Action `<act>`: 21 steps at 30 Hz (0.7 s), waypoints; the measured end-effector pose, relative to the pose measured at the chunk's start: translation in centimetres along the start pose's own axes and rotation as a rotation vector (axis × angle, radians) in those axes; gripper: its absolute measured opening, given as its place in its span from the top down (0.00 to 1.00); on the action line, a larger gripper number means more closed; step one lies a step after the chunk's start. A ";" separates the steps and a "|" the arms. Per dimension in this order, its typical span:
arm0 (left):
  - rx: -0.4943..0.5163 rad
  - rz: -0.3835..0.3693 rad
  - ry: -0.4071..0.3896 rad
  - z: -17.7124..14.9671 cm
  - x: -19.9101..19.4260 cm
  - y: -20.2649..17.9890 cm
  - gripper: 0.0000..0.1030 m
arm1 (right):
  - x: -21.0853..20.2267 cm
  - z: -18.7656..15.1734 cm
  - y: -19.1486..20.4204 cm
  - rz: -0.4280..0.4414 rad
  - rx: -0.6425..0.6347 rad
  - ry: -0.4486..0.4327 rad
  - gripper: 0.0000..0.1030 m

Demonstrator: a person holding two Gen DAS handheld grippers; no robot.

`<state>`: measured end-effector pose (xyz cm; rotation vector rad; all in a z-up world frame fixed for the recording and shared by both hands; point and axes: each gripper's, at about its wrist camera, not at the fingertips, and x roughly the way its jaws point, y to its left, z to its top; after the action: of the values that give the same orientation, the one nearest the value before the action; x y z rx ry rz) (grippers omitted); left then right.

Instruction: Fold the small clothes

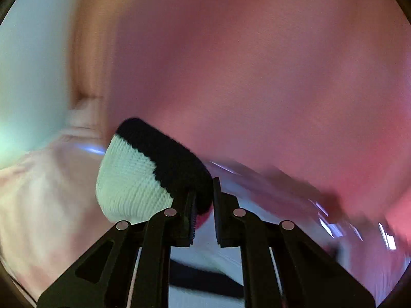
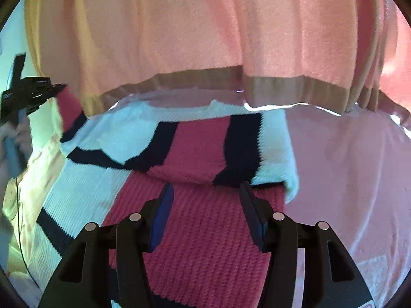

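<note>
A knitted garment in white, black and dark pink lies on a pale pink cloth [image 2: 346,169] and fills the right wrist view [image 2: 205,231]. Its far part is folded back over itself. My right gripper [image 2: 205,192] is open just above the pink knit, holding nothing. In the left wrist view my left gripper [image 1: 204,200] is shut on a black and white end of the garment [image 1: 143,169] and holds it up. That view is blurred by motion. The left gripper also shows at the left edge of the right wrist view [image 2: 30,92].
A pink blanket with a tan hem [image 2: 231,38] hangs across the back, behind the garment. The pale pink cloth stretches to the right of the garment. A thin black cable [image 2: 19,218] runs down the left side.
</note>
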<state>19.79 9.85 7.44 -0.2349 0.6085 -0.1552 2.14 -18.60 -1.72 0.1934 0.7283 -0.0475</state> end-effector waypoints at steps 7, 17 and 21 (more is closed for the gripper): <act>0.141 -0.204 0.355 -14.0 2.5 -13.8 0.61 | -0.2 0.6 -1.6 -0.039 0.003 0.004 0.43; -0.114 -0.120 0.190 -12.9 -4.0 -3.2 0.18 | 0.4 0.4 1.0 0.045 -0.083 0.021 0.40; -0.272 -0.074 0.259 -12.0 -1.2 1.8 0.18 | 1.7 1.7 5.7 0.062 -0.226 -0.018 0.40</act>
<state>11.98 9.74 -1.95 -0.5061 0.8799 -0.1753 5.18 -13.33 -0.68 -0.0010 0.7037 0.0916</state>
